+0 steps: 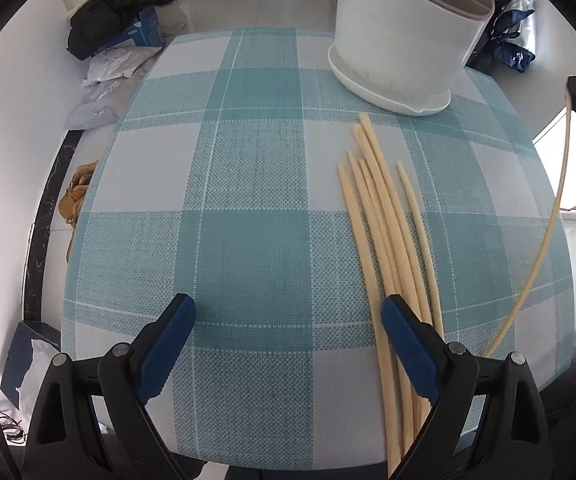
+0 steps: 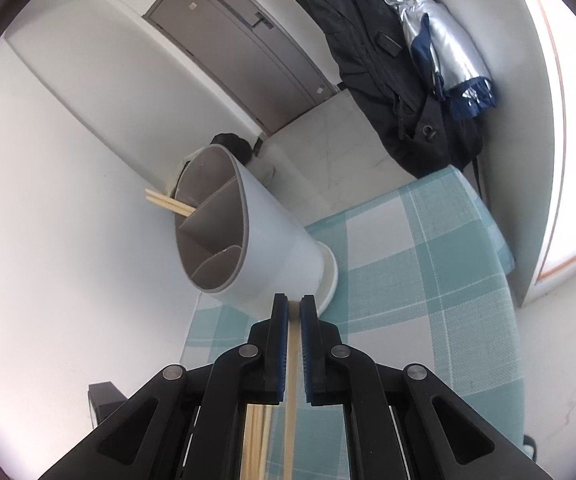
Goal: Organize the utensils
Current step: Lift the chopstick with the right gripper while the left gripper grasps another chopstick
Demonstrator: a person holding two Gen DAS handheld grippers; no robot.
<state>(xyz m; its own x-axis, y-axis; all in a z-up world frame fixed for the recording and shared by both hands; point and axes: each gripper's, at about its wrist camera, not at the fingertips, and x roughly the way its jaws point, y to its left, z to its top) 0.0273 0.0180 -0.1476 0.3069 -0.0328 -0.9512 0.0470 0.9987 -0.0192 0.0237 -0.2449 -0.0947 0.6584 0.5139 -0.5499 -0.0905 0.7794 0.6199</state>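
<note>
Several pale chopsticks (image 1: 384, 216) lie in a loose bundle on the teal checked tablecloth (image 1: 248, 200). My left gripper (image 1: 288, 304) hovers open above the cloth, its right finger over the bundle, holding nothing. The white utensil holder (image 1: 400, 40) stands at the far side. In the right wrist view my right gripper (image 2: 295, 300) is shut on a single chopstick (image 2: 293, 360), near the base of the holder (image 2: 272, 240). Two chopsticks (image 2: 168, 202) stick out of one grey compartment. That held chopstick (image 1: 556, 200) also shows at the right of the left wrist view.
Dark clothes and bags (image 1: 124, 8) lie on the floor beyond the table's left edge, with a brown bundle (image 1: 76, 196) and a box (image 1: 28, 360) nearer. Jackets (image 2: 388, 60) hang by a grey door (image 2: 240, 48). The table's right edge lies close to the holder.
</note>
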